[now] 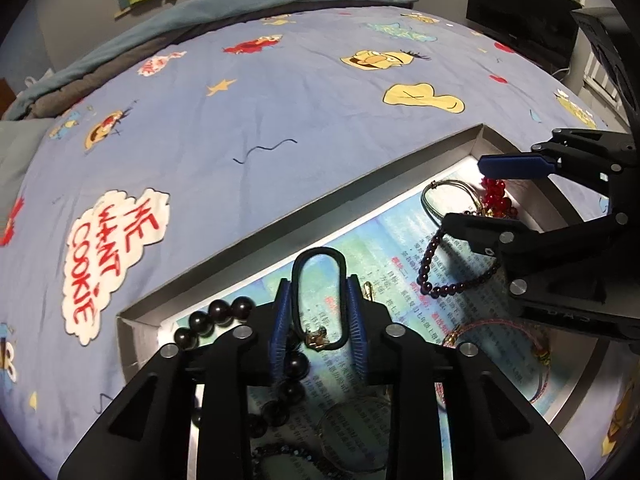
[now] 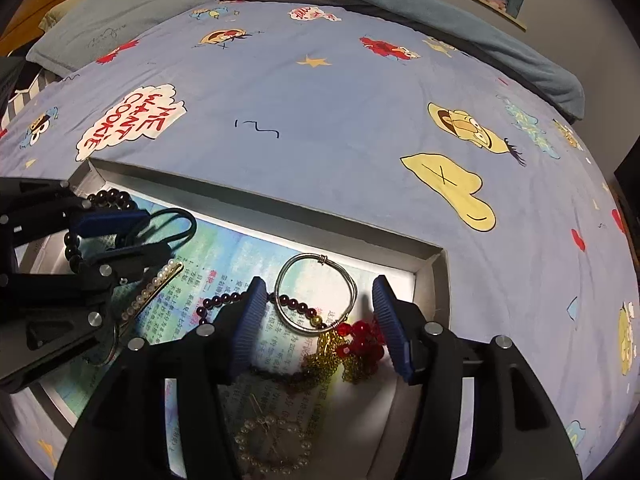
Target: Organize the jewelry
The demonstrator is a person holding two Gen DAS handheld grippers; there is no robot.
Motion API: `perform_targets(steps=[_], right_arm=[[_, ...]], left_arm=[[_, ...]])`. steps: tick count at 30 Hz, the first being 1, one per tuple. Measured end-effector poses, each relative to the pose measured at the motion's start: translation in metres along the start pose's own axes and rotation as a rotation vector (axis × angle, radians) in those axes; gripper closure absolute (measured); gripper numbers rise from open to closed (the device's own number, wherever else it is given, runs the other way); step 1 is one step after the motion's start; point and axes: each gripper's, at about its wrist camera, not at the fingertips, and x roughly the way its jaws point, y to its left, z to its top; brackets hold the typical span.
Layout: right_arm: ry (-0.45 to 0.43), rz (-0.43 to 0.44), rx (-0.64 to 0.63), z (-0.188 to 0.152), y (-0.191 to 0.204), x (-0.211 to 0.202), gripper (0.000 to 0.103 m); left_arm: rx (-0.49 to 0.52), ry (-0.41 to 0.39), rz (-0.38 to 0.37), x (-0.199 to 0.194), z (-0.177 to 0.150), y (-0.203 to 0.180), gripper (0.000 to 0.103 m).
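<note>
A shallow grey box [image 1: 304, 216] lined with printed paper lies on the bed and holds jewelry. My left gripper [image 1: 318, 308] is shut on a dark cord bracelet [image 1: 318, 258] with a small metal clasp, squeezed into a narrow loop; it also shows in the right wrist view [image 2: 176, 224]. My right gripper [image 2: 320, 316] is open over the box's right end, above a silver wire bangle [image 2: 318, 294], a red bead cluster [image 2: 360, 340] with gold beads, and a dark purple bead bracelet [image 2: 224, 302]. Large black beads [image 1: 218, 314] lie beside my left fingers.
A blue cartoon-print bedsheet [image 1: 280, 120] surrounds the box. A pearl hair pin [image 2: 154, 290] and a pearl bracelet [image 2: 272, 444] lie in the box, as does a pink cord bracelet [image 1: 520, 344]. A pillow [image 2: 112, 16] and a rolled blanket [image 2: 400, 4] lie at the far side.
</note>
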Motion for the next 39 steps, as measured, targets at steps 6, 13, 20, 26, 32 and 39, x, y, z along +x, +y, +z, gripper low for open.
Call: perform_targets(steps=[6, 13, 20, 26, 32, 39], right_arm=[[-0.019, -0.006, 0.014, -0.007, -0.001, -0.023, 0.046], [-0.052, -0.001, 0.047, -0.024, 0.000, -0.062, 0.046], [-0.101, 0.038, 0.071, -0.047, 0.012, -0.106, 0.044], [-0.152, 0.076, 0.105, -0.072, 0.021, -0.140, 0.030], [-0.197, 0.085, 0.140, -0.100, 0.028, -0.168, 0.017], [-0.261, 0.061, 0.233, -0.127, 0.020, -0.190, 0.006]], left_arm=[[-0.012, -0.025, 0.009, -0.022, -0.006, 0.000, 0.062], [-0.029, -0.069, 0.004, -0.061, -0.020, -0.002, 0.060], [-0.060, -0.122, 0.009, -0.109, -0.047, -0.001, 0.048], [-0.090, -0.152, 0.043, -0.146, -0.078, 0.000, 0.025], [-0.156, -0.157, 0.062, -0.174, -0.110, 0.000, 0.012], [-0.276, -0.176, 0.118, -0.190, -0.136, 0.000, 0.008]])
